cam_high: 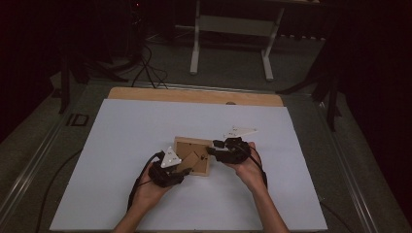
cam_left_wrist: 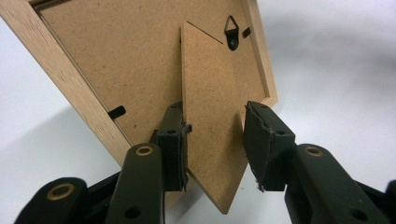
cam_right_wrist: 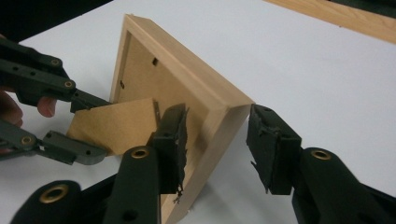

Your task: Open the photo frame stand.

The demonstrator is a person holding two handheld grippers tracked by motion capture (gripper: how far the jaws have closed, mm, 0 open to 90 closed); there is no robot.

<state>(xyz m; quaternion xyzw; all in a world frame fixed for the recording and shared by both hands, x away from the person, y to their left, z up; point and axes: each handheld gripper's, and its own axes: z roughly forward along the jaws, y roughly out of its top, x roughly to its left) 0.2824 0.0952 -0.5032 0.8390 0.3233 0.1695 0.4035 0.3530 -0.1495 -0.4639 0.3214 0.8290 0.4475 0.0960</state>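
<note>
**Frame on its face, stand swung out**

Your picture frame (cam_high: pixel 193 155) lies back-up at the centre of the white surface (cam_high: pixel 121 194). Your left claw (cam_left_wrist: pixel 212 140) stands open astride the hinged stand (cam_left_wrist: pixel 210 116), probably to swing it out. At three o'clock, your right claw (cam_right_wrist: pixel 217 144) gapes around the frame's corner, likely steadying it.

The right hand-held gripper (cam_right_wrist: pixel 215 149) straddles a corner of the wooden picture frame (cam_right_wrist: pixel 187 88), jaws apart. The left hand-held gripper (cam_right_wrist: pixel 86 126) brackets the frame's brown stand flap (cam_right_wrist: pixel 116 123) on the white table (cam_right_wrist: pixel 303 60).
</note>
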